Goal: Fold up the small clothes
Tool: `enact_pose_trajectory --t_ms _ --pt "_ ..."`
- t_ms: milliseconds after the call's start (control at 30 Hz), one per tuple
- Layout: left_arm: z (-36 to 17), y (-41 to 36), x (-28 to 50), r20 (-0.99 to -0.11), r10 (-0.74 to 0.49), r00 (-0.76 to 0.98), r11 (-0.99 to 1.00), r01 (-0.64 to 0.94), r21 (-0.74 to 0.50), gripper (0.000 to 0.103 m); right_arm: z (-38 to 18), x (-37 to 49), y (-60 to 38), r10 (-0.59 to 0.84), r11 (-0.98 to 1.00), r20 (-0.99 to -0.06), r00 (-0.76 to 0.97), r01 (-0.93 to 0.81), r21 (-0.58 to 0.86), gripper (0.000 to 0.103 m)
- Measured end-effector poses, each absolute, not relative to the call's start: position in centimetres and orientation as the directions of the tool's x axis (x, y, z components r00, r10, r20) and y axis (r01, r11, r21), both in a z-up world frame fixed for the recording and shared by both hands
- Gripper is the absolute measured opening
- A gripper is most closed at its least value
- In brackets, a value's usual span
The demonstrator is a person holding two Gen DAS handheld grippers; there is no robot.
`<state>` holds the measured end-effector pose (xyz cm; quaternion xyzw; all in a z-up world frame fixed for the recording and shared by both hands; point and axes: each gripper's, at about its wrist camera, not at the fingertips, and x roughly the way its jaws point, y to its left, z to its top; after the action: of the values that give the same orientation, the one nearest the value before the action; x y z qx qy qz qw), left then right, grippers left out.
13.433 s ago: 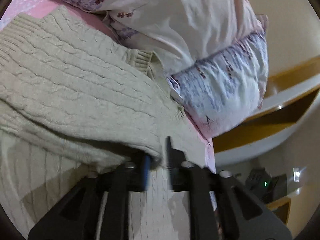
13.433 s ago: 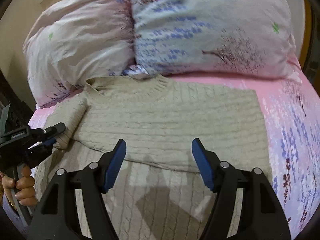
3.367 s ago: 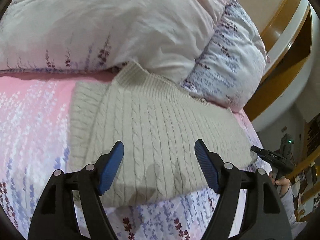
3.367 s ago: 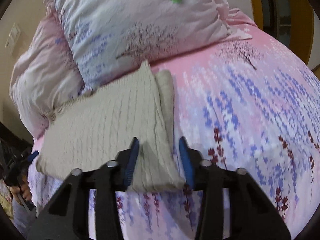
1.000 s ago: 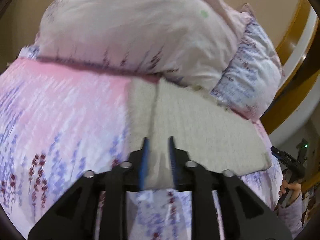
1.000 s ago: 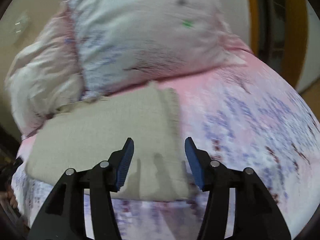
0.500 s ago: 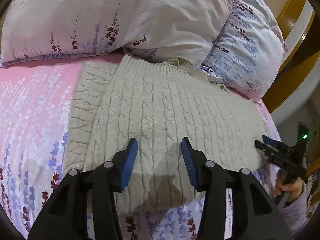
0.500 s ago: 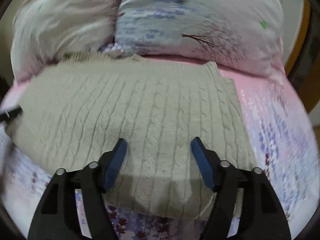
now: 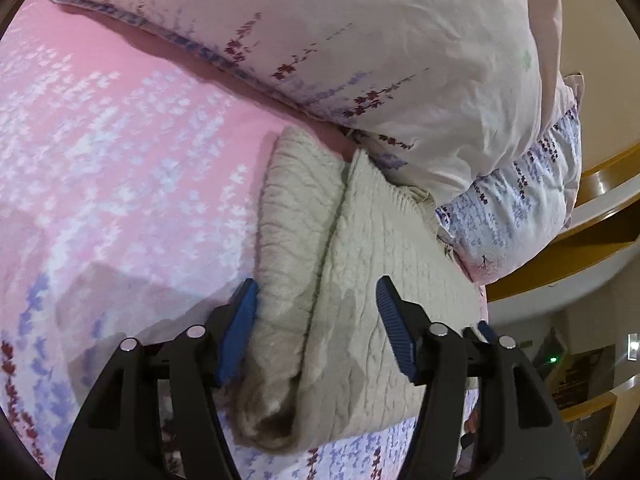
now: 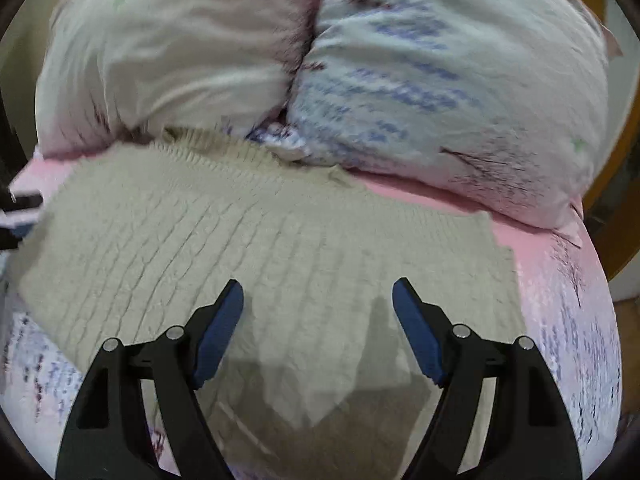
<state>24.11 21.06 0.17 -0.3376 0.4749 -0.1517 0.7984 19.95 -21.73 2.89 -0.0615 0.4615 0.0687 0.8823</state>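
Observation:
A beige cable-knit sweater (image 9: 360,280) lies folded on the pink floral bed sheet (image 9: 100,160), its collar against the pillows. My left gripper (image 9: 316,320) is open, its jaws standing on either side of the sweater's folded left edge, low over the knit. In the right wrist view the sweater (image 10: 260,240) spreads wide across the bed. My right gripper (image 10: 318,320) is open and empty, hovering above the sweater's near middle. The left gripper's tip (image 10: 20,208) shows at that view's left edge.
Two large floral pillows (image 10: 440,72) rest against the sweater's collar end. A wooden bed frame (image 9: 600,184) curves along the right. Pink sheet (image 10: 560,280) lies to the right of the sweater. A room with a green light (image 9: 554,359) is beyond the bed.
My left gripper has swung left onto the sweater's folded edge and opened wider. My right gripper has moved closer over the sweater's middle and stays open.

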Motion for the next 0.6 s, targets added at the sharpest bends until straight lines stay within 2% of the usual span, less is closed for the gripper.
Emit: enact_pose_trajectory --t_ms 233,333,467,500,600 --pt "0.1 20.0 25.0 -0.649 -0.56 0.514 0.728 -0.069 -0.682 0.063 1.5 20.5 -22.6 0.11 0.988 -0.833 0.543 -0.148 0.033 0.08" --pt "-0.3 18.8 25.0 -0.65 -0.558 0.516 0.731 -0.066 -0.68 0.06 1.6 20.4 -22.4 0.11 0.988 -0.832 0.544 -0.149 0.033 0.08" --pt "-1.1 17.7 25.1 -0.652 -0.551 0.52 0.721 -0.096 -0.686 0.039 1.4 20.6 -22.3 0.115 0.988 -0.831 0.545 -0.151 0.038 0.081" --pt "-1.4 17.5 25.2 -0.65 -0.556 0.518 0.71 -0.111 -0.696 0.028 1.4 20.6 -22.3 0.118 0.988 -0.831 0.544 -0.152 0.041 0.081" --pt "-1.7 17.3 25.2 -0.627 -0.57 0.531 0.674 -0.133 -0.726 0.022 1.5 20.5 -22.5 0.138 0.986 -0.829 0.542 -0.156 0.063 0.081"
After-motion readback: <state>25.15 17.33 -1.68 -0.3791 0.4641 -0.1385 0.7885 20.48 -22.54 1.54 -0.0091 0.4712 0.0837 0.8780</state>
